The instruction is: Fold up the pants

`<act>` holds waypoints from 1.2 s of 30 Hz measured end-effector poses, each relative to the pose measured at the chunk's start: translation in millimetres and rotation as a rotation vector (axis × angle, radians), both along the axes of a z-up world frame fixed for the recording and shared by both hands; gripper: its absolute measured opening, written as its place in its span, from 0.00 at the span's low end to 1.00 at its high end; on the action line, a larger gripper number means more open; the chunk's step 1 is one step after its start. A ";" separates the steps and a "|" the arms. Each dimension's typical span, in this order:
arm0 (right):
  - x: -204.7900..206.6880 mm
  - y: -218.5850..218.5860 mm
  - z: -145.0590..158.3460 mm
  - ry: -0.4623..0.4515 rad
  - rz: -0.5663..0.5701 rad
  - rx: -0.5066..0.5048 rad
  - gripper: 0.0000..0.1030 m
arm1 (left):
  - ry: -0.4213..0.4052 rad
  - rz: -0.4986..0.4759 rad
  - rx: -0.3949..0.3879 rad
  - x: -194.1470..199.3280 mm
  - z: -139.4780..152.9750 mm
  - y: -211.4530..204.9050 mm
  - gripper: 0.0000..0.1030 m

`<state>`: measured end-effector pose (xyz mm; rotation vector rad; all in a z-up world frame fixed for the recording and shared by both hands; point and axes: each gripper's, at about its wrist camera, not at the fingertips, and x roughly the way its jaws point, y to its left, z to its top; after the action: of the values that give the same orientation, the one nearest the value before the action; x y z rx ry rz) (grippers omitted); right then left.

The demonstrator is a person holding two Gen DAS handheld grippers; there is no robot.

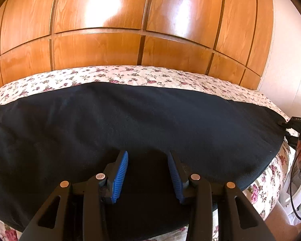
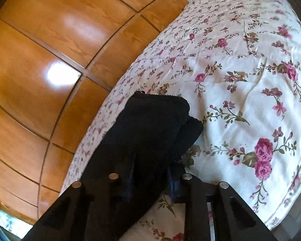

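Black pants [image 1: 150, 116] lie spread flat and lengthwise across the flowered bed cover [image 1: 130, 74]. My left gripper [image 1: 147, 156] hovers low over their near edge, its blue pads [image 1: 121, 170] standing apart with black cloth lying under and between them, not pinched. At the pants' far right end the right gripper [image 1: 291, 123] shows as a black body. In the right wrist view, the right gripper [image 2: 150, 172] is shut on a bunched, doubled end of the pants [image 2: 154, 124], which rises out from between its fingers and hides the tips.
A glossy wooden wardrobe [image 1: 110, 48] runs along the bed's far side, also seen in the right wrist view as wardrobe [image 2: 40, 70]. A pale wall [image 1: 287, 60] stands at the right. Open bed cover [image 2: 240, 80] stretches right of the held cloth. A cable [image 1: 293, 190] hangs by the bed's right edge.
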<state>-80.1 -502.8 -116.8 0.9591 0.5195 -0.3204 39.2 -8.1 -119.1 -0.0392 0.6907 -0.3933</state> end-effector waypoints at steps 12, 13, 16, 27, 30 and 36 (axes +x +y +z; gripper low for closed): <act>14.4 64.1 84.6 -0.039 0.075 -0.271 0.17 | 0.042 0.001 -0.091 -2.3 15.6 24.8 0.41; 15.1 70.2 89.4 -0.037 0.079 -0.290 0.17 | 0.040 0.008 -0.091 -2.0 16.7 27.4 0.41; 17.4 91.7 105.0 -0.051 0.107 -0.341 0.17 | 0.049 0.029 -0.092 0.4 16.2 34.7 0.41; 37.0 182.9 143.8 -0.169 0.293 -0.471 0.17 | 0.112 0.057 -0.099 9.1 8.7 39.2 0.41; 46.6 208.8 148.4 -0.183 0.365 -0.501 0.17 | 0.120 0.059 -0.104 9.1 8.7 39.4 0.41; 61.6 259.9 144.0 -0.195 0.506 -0.525 0.17 | 0.143 0.057 -0.124 12.3 8.0 40.3 0.45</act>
<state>-18.5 -242.9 27.2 0.3238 0.4496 0.0955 51.5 32.2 -111.1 -0.2050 0.8035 -0.3808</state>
